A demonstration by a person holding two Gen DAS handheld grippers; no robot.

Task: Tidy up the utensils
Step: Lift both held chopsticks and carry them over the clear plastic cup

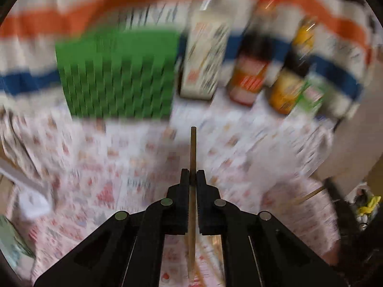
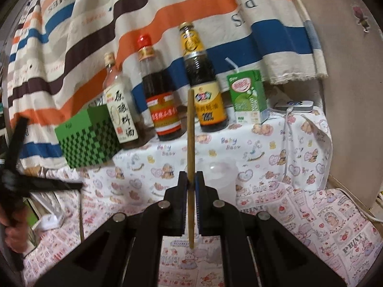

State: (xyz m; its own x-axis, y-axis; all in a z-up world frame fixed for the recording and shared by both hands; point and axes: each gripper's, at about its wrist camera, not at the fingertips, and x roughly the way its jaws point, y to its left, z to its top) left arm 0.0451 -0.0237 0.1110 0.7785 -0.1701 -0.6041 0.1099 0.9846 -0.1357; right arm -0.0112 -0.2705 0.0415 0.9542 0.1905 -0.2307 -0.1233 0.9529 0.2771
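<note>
My left gripper is shut on a wooden chopstick that stands upright between its jaws above the patterned cloth; this view is blurred by motion. My right gripper is shut on a second wooden chopstick, also upright, with its tip in front of the sauce bottles. The left gripper shows at the left edge of the right wrist view, with its chopstick hanging down. Another thin stick lies on the cloth at the right in the left wrist view.
A green checkered box, three sauce bottles and a green drink carton stand along the back against a striped cloth. A clear plastic cup stands just beyond my right gripper. A white object lies at the left.
</note>
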